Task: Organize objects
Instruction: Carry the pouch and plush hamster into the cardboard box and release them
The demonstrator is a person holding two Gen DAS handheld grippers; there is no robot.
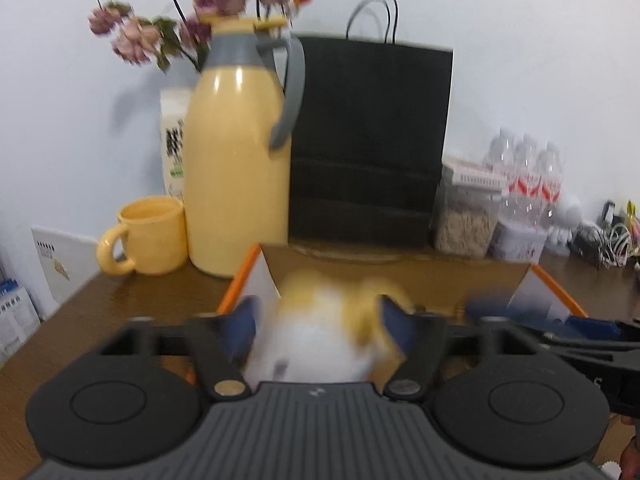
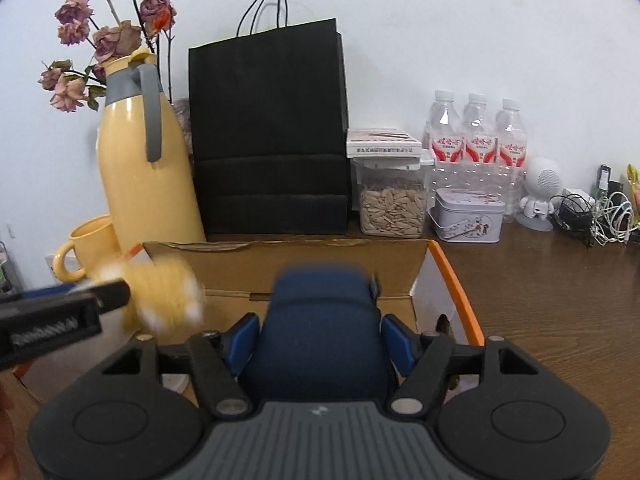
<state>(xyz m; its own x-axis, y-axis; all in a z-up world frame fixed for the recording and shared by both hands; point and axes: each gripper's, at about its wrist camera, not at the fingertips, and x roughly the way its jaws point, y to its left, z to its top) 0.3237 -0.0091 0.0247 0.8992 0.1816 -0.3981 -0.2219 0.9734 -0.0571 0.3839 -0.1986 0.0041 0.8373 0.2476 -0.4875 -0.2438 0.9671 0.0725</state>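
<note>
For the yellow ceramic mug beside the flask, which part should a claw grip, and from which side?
Grip the yellow ceramic mug by its looped handle, coming from the left, where the loop juts out freely; the tall yellow flask stands close against the mug's right side.

Both views are taken low over the wooden table (image 2: pixel 560 280), facing the white wall. The open cardboard box (image 2: pixel 320 264) is seen close up from its near side. The yellow thermos (image 1: pixel 236 160), black paper bag (image 2: pixel 268 140) and water bottles (image 2: pixel 476 136) are shared, with the left view set further left.
</note>
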